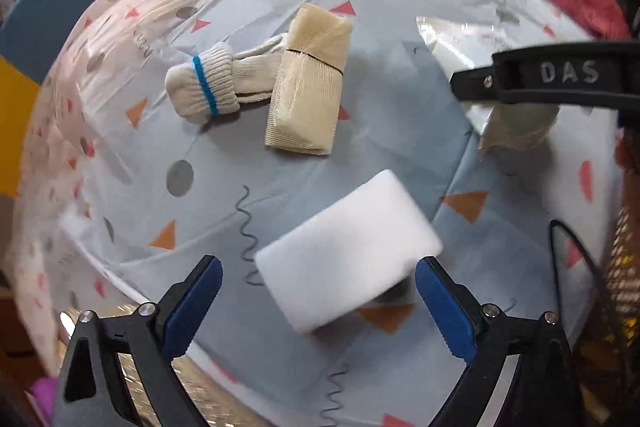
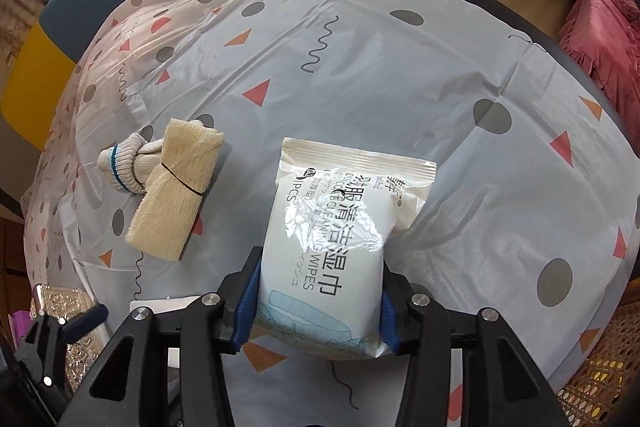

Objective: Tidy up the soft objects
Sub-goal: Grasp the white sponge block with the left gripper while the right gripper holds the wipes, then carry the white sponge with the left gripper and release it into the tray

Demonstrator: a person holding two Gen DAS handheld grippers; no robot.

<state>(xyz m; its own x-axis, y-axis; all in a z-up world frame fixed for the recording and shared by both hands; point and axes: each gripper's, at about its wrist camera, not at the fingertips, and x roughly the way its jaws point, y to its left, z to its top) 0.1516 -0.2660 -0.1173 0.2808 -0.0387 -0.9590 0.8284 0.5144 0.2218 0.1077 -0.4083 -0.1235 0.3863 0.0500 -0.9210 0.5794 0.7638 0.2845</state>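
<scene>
Between your right gripper (image 2: 318, 303) fingers sits the wipes pack (image 2: 340, 227), a white pouch printed with "CLEANING WIPES" and Chinese characters; the blue pads (image 2: 247, 301) press against both of its sides, so your jaws are clamped on its near end while its sealed far end points away from you over the tablecloth (image 2: 400, 107). From the left wrist camera you see that same gripper (image 1: 560, 79) only from the side at the right edge, marked "DAS", with the pouch (image 1: 516, 127) hanging blurred beneath it.

On your left side, the left gripper (image 1: 318, 303) stands with its jaws wide apart, touching nothing. The white sponge block (image 1: 348, 251) lies between and just beyond the two blue pads (image 1: 196, 303), a clear gap on either side, skewed so that its far end leans right. You cannot tell from the blur whether it rests flat on the cloth.

Farther off and left of centre lies the beige folded cloth (image 1: 310, 83), bound across the middle by a thin black band. Touching its left side is the rolled knit glove (image 1: 208, 87) with a blue stripe around its cuff. From the right wrist camera, cloth (image 2: 176, 187) and glove (image 2: 128, 163) appear left of the pouch, well apart from it.

Under everything spreads the pale tablecloth patterned with grey dots, orange and red triangles and squiggles
</scene>
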